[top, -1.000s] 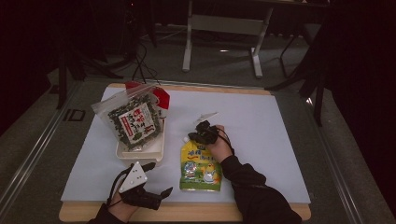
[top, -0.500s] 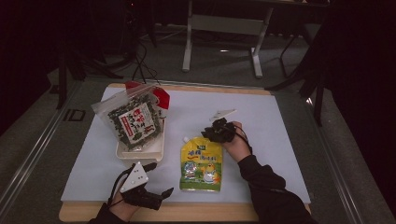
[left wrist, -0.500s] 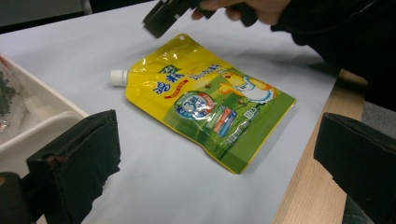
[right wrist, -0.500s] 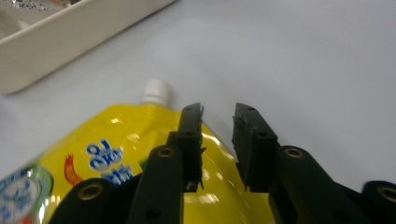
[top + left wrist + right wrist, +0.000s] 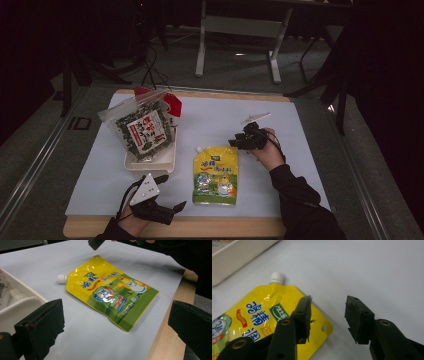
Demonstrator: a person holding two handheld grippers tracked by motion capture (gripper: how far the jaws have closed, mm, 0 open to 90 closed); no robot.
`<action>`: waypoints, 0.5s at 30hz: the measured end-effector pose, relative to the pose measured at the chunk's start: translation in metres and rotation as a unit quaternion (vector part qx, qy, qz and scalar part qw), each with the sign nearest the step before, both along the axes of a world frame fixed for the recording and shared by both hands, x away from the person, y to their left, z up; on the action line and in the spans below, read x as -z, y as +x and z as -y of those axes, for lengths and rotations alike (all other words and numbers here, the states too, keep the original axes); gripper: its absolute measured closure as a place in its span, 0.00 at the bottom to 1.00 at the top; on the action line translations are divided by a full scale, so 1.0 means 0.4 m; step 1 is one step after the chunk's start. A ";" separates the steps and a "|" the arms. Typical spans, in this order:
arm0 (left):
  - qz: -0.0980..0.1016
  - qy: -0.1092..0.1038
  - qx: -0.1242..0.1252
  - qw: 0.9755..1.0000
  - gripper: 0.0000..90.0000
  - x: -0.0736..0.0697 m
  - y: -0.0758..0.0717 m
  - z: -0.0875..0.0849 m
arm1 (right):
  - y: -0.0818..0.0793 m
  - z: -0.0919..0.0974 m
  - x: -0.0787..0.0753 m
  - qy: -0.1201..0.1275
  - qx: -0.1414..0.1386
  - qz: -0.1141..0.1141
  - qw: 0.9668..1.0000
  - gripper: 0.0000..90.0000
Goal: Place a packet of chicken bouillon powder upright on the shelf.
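Right gripper (image 5: 243, 138) shifted rightward | both grippers' fingers apart, empty | one yellow pouch (image 5: 215, 174) | one tray (image 5: 150, 164)

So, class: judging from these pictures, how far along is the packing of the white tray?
Done: the clear bag of dark seaweed snacks lies in the white plastic tray. In hand: nothing; the right gripper hovers open over the yellow spouted pouch. Left, probably: grasping the pouch. The left gripper is open.
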State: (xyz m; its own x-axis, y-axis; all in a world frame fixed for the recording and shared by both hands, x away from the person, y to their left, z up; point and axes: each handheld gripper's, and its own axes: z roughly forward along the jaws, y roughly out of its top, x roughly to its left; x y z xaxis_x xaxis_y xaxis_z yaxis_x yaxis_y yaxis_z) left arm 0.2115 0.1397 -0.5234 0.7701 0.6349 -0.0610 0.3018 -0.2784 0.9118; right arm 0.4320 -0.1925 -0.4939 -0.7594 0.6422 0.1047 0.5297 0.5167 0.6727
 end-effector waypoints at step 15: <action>-0.002 0.003 0.003 1.000 0.02 0.001 0.001 0.002 | 0.020 -0.013 0.059 -0.030 -0.020 -0.079 0.996 0.51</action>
State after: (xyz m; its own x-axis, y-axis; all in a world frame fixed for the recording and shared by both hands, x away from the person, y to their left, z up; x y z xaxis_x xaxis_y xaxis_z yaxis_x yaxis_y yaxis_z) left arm 0.2119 0.1390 -0.5237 0.7739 0.6305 -0.0598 0.3034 -0.2863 0.9088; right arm 0.4400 -0.1873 -0.5174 -0.7623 0.6198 0.1867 0.6038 0.5770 0.5499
